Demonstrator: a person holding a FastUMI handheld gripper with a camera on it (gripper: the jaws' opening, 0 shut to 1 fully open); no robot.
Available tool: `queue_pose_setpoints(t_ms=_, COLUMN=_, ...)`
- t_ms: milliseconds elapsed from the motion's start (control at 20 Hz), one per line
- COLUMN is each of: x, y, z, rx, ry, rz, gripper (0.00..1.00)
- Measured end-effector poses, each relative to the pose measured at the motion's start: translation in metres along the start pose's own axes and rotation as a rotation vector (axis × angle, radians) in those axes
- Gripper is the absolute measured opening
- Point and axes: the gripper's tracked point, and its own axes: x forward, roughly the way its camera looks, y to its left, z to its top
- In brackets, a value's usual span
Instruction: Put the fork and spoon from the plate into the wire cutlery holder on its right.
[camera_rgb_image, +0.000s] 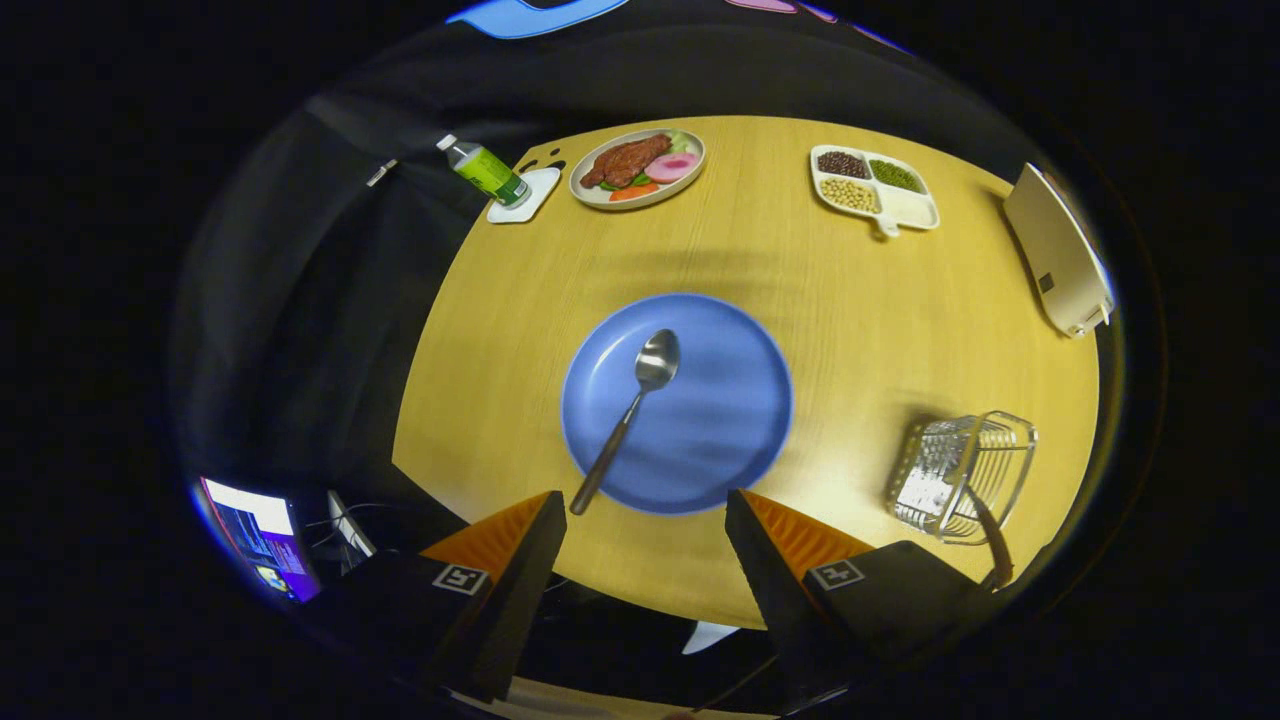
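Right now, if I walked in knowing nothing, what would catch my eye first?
Most likely the blue plate at the middle of the round wooden table, with a spoon lying across it, handle toward the open gripper. To the plate's right stands the wire cutlery holder, a dark handle sticking out. Beyond lie a plate of food and a divided tray of beans.

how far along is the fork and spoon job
Done, apparently: a dark handle, likely the fork, stands in the wire cutlery holder. In hand: nothing; the tongs are open and empty, just short of the round blue plate. Left: the metal spoon with a dark handle lies on the plate.
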Motion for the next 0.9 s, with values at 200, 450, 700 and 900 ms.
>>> queue_pose_setpoints(t_ms=200, x=0.046, y=-0.001, z=0.0, rx=0.054, ry=0.047, rz=-0.041, gripper=1.0)
queue_pose_setpoints(t_ms=450, x=0.084, y=-0.003, z=-0.008, rx=0.066, ry=0.104, rz=-0.081, gripper=1.0)
queue_pose_setpoints(t_ms=700, x=0.106, y=-0.001, z=-0.016, rx=0.06, ry=0.14, rz=-0.108, gripper=0.98)
queue_pose_setpoints(t_ms=900, x=0.115, y=0.008, z=-0.025, rx=0.068, ry=0.175, rz=-0.095, gripper=0.58)
